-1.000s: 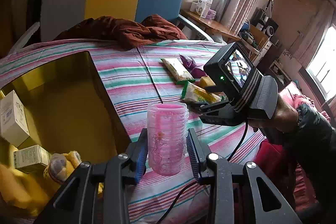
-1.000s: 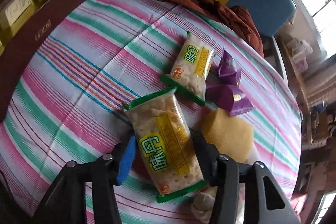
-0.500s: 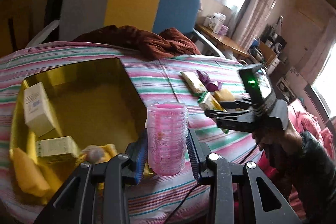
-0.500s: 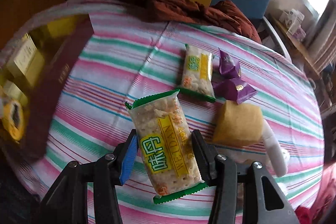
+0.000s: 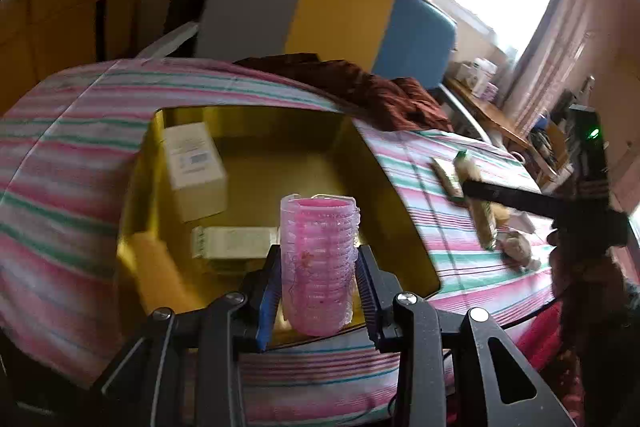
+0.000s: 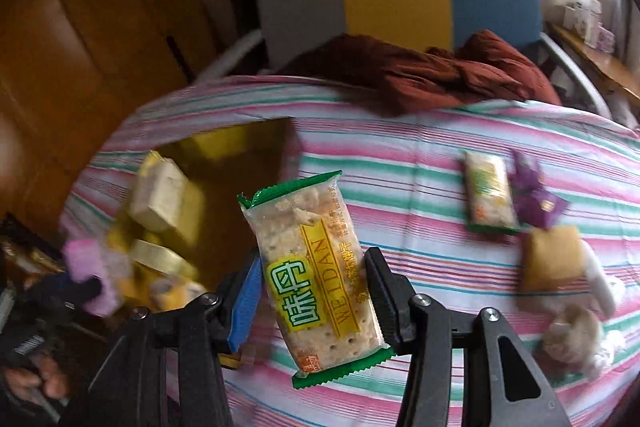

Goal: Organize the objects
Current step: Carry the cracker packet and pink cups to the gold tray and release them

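My left gripper (image 5: 318, 287) is shut on a stack of pink plastic cups (image 5: 318, 263), held upright over the near edge of the gold box (image 5: 400, 203). My right gripper (image 6: 316, 291) is shut on a green-edged cracker packet (image 6: 316, 275), lifted above the striped tablecloth (image 6: 400, 155) just right of the gold box (image 6: 240, 163). In the left wrist view the right gripper (image 5: 476, 193) shows at the right with the packet (image 5: 482, 223) hanging from it. A blurred pink shape (image 6: 86, 263), the cup stack, shows at lower left in the right wrist view.
Inside the box lie a white carton (image 5: 194, 167), a flat pale box (image 5: 234, 243) and a yellow item (image 5: 154, 271). On the cloth sit a second cracker packet (image 6: 490, 197), purple wrappers (image 6: 538, 201), a tan block (image 6: 554, 257) and a plush toy (image 6: 576, 337). Brown cloth (image 6: 432, 71) lies by the chair.
Both grippers swung left toward the gold box. The right one lifted the cracker packet off the cloth. The cup stack now hangs over the box's near edge.
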### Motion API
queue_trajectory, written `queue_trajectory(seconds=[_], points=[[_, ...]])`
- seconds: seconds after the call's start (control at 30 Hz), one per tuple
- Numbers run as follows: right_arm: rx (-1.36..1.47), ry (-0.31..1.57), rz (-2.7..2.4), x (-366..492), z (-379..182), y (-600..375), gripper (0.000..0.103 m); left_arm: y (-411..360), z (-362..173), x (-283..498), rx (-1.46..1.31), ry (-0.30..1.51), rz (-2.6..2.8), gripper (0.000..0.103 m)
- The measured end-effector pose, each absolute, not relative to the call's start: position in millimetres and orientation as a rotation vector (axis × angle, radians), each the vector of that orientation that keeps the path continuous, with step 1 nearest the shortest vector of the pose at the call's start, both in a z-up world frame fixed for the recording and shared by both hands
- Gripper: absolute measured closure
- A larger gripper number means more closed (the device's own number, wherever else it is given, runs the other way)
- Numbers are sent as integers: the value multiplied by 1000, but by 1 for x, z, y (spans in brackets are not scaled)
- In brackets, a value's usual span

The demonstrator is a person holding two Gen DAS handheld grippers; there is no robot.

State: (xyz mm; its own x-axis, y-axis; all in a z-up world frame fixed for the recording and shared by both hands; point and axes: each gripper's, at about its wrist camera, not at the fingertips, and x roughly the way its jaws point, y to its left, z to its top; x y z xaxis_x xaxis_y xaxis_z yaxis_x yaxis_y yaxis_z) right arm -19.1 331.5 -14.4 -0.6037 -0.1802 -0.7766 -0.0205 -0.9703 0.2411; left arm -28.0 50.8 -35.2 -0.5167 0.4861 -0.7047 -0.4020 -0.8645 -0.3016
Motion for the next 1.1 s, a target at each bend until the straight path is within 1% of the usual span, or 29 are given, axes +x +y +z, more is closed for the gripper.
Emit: queue_trajectory(seconds=[0.17,0.33,0.4,0.43,0.67,0.83,1.0,1.1], points=[[1313,-387,-2637,-36,-8,297,52,37,-51,-28,-1198,-156,2380,67],[1314,-366,-2584,-53,-11,266,52,27,-58,-28,-1217,-156,2417,67],[1316,-357,-2568,-61,-12,254,52,23,-58,-29,-1213,-172,2430,61],[1317,-346,-2566,-65,-13,249,52,21,-57,-28,-1206,-179,2438,56],[1321,-319,-2557,-94,-22,214,50,12,-52,-26,-1170,-167,2494,54],[1318,-368,-2524,-97,-29,202,47,3,-44,-24,-1139,-144,2566,49],[1327,-356,-2522,-86,-32,200,47,-1,-35,-21,-1108,-133,2630,42],[1327,-332,-2556,-75,-31,201,47,0,-29,-19,-1095,-115,2660,40]])
